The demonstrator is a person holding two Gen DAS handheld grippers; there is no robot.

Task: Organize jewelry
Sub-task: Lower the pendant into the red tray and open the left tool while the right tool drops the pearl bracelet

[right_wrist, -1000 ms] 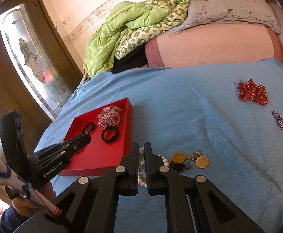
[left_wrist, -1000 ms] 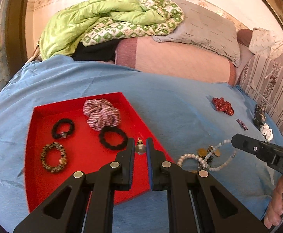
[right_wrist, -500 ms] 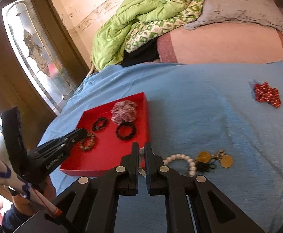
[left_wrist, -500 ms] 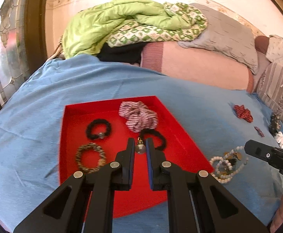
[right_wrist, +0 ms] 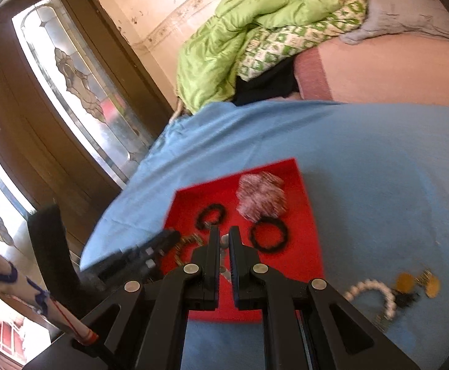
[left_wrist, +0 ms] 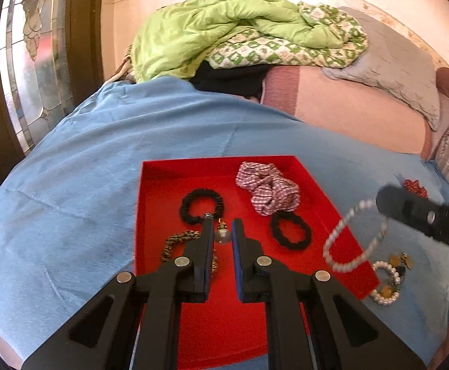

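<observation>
Four hair pieces already lie in the red tray (left_wrist: 150, 185) — two black ties, a checked scrunchie (left_wrist: 267, 189) and a braided band. The left gripper (left_wrist: 223, 237) pinches a small pendant (left_wrist: 222, 235) over the tray, not yet dropped; the right gripper (right_wrist: 223, 243) carries a pearl strand (left_wrist: 344, 240) toward it, its jaws nearly together. More pearls and gold coins (right_wrist: 418, 283) wait on the blue sheet (left_wrist: 85, 185).

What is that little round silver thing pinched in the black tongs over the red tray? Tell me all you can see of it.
It is a small pendant, a silvery-grey ball with a dull shine, topped by a little gold-coloured cap with dark specks. It hangs cap up between the tips of the left gripper, whose blue-lined fingers press its sides. It is held above the floor of the red tray, near a black hair tie. Whether any chain is attached cannot be seen.
</observation>
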